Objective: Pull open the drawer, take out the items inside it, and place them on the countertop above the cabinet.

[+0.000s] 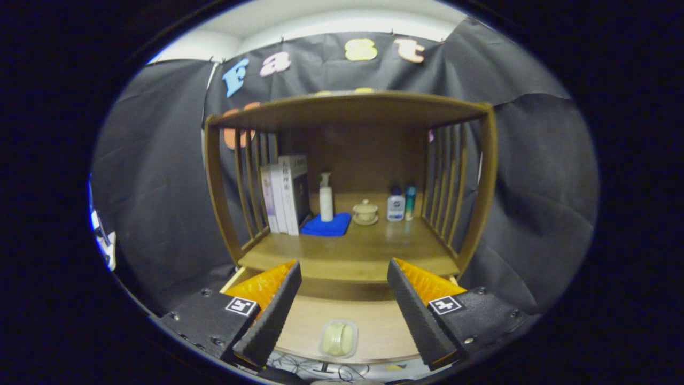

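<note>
Pale soap-like bar in clear wrapping (338,338), probably light and slippery, lying in open drawer (374,326) between released, wide-spread gripper (342,315) fingers, best pinched across short sides.

A staged household corner inside a recording booth, not a lived-in room. Black cloth (160,176) drapes the walls from 9 to 3 o'clock, pinned beneath a pale ceiling (331,21). At 12 o'clock stands a wooden cabinet (350,104) with slatted sides, its countertop (368,251) dressed as a domestic shelf: upright books (286,195), a pump bottle (326,198) on a blue cloth (327,226), a lidded cup (365,212), two small bottles (401,203).
</note>
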A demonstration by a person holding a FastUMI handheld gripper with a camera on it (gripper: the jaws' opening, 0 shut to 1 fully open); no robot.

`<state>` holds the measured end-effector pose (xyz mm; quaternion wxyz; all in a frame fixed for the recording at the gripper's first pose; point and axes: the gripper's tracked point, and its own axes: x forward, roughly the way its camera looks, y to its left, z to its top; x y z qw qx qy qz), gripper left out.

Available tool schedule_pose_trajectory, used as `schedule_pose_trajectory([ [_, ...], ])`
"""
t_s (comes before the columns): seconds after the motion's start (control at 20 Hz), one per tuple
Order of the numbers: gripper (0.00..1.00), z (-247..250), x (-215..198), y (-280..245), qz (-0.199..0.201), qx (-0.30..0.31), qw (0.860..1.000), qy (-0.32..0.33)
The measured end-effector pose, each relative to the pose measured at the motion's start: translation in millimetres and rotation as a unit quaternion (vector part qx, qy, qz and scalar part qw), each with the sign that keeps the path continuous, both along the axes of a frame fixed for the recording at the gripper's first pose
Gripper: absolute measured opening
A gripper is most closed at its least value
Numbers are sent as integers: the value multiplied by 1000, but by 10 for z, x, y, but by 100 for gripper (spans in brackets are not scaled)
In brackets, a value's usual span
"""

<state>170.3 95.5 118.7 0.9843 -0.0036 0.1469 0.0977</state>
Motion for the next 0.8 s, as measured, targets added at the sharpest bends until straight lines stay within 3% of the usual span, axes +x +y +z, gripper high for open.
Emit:
schedule_pose_trajectory([
  [0.15,100,-347,381,119,2,-14,997,77],
  [0.35,100,-950,623,140,-11,-28,982,188],
  [0.8,91,-2000,371,215,-7,-57,917,394],
])
